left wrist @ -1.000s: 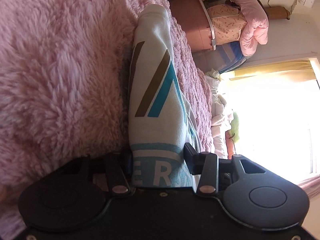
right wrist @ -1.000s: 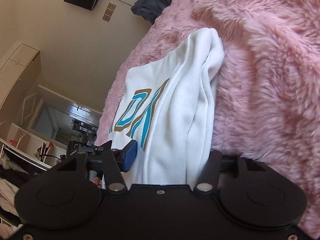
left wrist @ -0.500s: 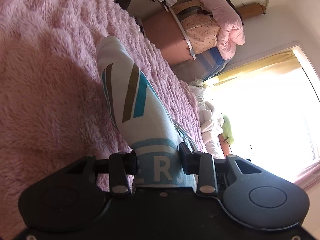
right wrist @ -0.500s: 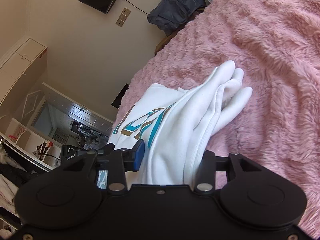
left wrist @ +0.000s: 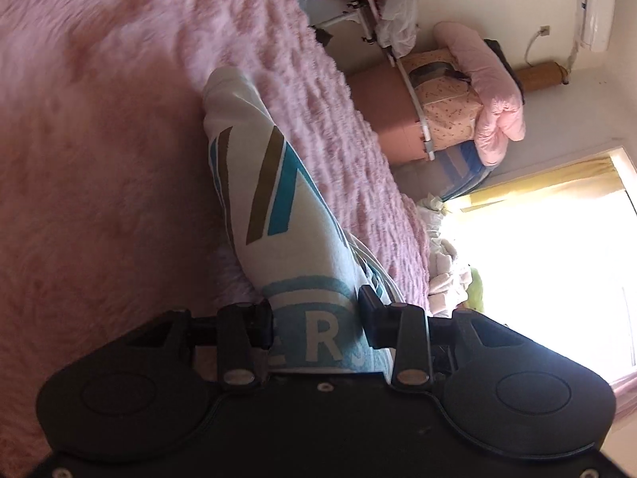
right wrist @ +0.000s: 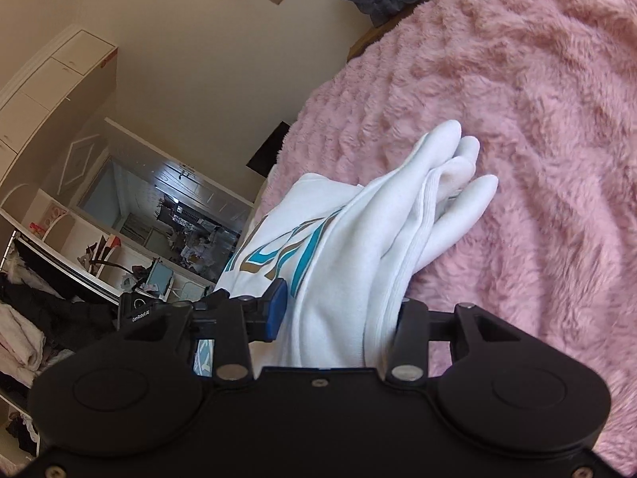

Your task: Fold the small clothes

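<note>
Shirt (left wrist: 274,207) is pinched by both grippers, L (left wrist: 316,318) and R (right wrist: 338,314), w/ jaws pressed onto bunched cloth. Its long axis runs straight fwd from each, far end trailing on the blanket (right wrist: 537,99); neither hand is judged nearer, so lay-down must be done evenly

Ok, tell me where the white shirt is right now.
The shirt is clamped in both grippers, left and right, held over the pink blanket; its bunched end shows ahead in the right wrist view.

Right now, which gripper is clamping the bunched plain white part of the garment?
The right gripper; it holds bunched plain folds of the white garment, while the left gripper clamps the flat printed lettering.
</note>
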A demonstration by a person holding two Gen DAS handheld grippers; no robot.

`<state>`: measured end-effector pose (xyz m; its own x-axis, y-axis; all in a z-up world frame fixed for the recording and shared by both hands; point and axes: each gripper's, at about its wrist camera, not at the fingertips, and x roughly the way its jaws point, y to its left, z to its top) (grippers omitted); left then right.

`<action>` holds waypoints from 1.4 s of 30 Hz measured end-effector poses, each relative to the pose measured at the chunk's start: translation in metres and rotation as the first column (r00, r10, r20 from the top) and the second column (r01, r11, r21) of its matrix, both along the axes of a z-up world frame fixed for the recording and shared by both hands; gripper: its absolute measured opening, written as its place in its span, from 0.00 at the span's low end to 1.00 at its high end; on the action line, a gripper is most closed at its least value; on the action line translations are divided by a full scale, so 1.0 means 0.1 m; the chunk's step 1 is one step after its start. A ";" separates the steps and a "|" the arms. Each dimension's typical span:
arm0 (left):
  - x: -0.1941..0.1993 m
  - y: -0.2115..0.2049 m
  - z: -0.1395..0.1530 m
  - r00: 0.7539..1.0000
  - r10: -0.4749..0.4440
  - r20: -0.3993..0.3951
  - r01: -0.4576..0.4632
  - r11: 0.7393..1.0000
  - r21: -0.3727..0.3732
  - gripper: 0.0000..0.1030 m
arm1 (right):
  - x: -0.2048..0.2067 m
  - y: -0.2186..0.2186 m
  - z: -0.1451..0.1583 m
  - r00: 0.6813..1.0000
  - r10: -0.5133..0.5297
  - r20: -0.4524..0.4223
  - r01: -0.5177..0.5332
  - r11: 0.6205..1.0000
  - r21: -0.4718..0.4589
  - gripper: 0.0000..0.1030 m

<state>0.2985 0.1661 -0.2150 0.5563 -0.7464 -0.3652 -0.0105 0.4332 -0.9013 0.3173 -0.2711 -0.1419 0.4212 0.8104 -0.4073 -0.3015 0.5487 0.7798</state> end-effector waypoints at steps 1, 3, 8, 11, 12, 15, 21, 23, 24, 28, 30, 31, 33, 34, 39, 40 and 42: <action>-0.04 0.02 -0.14 0.999 0.007 -0.031 -0.007 1.000 0.002 0.37 | -0.04 0.04 -0.15 0.999 0.000 -0.039 0.000 1.000 -0.013 0.40; -0.13 0.09 -0.44 0.997 0.030 -0.076 -0.031 0.999 -0.019 0.38 | -0.13 0.09 -0.40 0.995 -0.005 -0.096 0.001 0.999 -0.040 0.40; -0.28 0.31 -0.64 0.993 0.087 -0.079 -0.098 0.985 -0.142 0.39 | -0.33 -0.08 -0.74 0.985 -0.068 -0.158 0.073 0.997 0.031 0.45; -0.39 0.41 -0.47 0.994 0.100 -0.051 -0.104 0.992 -0.073 0.39 | -0.41 -0.23 -0.73 0.981 -0.087 -0.171 0.097 0.994 0.052 0.49; -0.45 0.45 -0.39 0.994 0.104 -0.033 -0.106 0.994 -0.037 0.40 | -0.45 -0.28 -0.69 0.983 -0.091 -0.161 0.099 0.994 0.046 0.51; -0.73 0.58 -0.10 0.990 0.139 0.034 -0.141 0.988 0.066 0.40 | -0.61 -0.40 -0.53 0.989 -0.093 -0.118 0.094 0.996 0.005 0.55; -1.30 0.31 0.31 0.985 0.106 0.135 -0.126 0.981 0.147 0.41 | -1.06 -0.53 -0.31 0.996 -0.084 0.003 0.084 0.992 -0.090 0.60; -1.42 0.11 0.33 0.987 0.088 0.138 -0.107 0.985 0.136 0.41 | -1.18 -0.52 -0.33 0.998 -0.060 0.034 0.064 0.990 -0.128 0.65; -1.48 0.01 0.31 0.988 0.084 0.132 -0.100 0.987 0.124 0.42 | -1.20 -0.51 -0.37 0.998 -0.051 0.024 0.054 0.989 -0.141 0.66; -1.59 -0.26 0.24 0.993 0.049 0.107 -0.064 0.987 0.146 0.42 | -1.19 -0.46 -0.62 0.998 -0.046 -0.035 0.040 0.987 -0.154 0.66; -1.63 -0.39 0.23 0.994 0.031 0.109 -0.054 0.976 0.209 0.42 | -1.20 -0.42 -0.70 0.998 -0.042 -0.038 0.036 0.986 -0.160 0.66; -1.64 -0.44 0.25 0.993 0.020 0.117 -0.049 0.967 0.251 0.42 | -1.19 -0.41 -0.73 0.998 -0.045 -0.041 0.038 0.987 -0.158 0.66; -1.64 -0.59 0.28 0.992 -0.013 0.127 -0.030 0.941 0.336 0.42 | -1.18 -0.41 -0.76 0.997 -0.044 -0.058 0.036 0.990 -0.135 0.61; -1.65 -0.64 0.28 0.991 -0.025 0.130 -0.024 0.931 0.365 0.42 | -1.18 -0.40 -0.75 0.997 -0.041 -0.065 0.033 0.992 -0.119 0.55; -1.58 -0.75 0.34 0.986 -0.037 0.161 -0.024 0.932 0.361 0.43 | -1.33 -0.37 -0.64 0.994 -0.028 -0.110 0.023 0.999 -0.042 0.24; -1.56 -0.77 0.33 0.987 -0.037 0.158 -0.024 0.931 0.365 0.43 | -1.36 -0.37 -0.61 0.994 -0.023 -0.103 0.020 0.999 -0.029 0.24; -1.51 -0.79 0.27 0.991 -0.029 0.127 -0.024 0.917 0.398 0.43 | -1.42 -0.38 -0.55 0.993 -0.033 -0.110 0.029 0.999 -0.032 0.24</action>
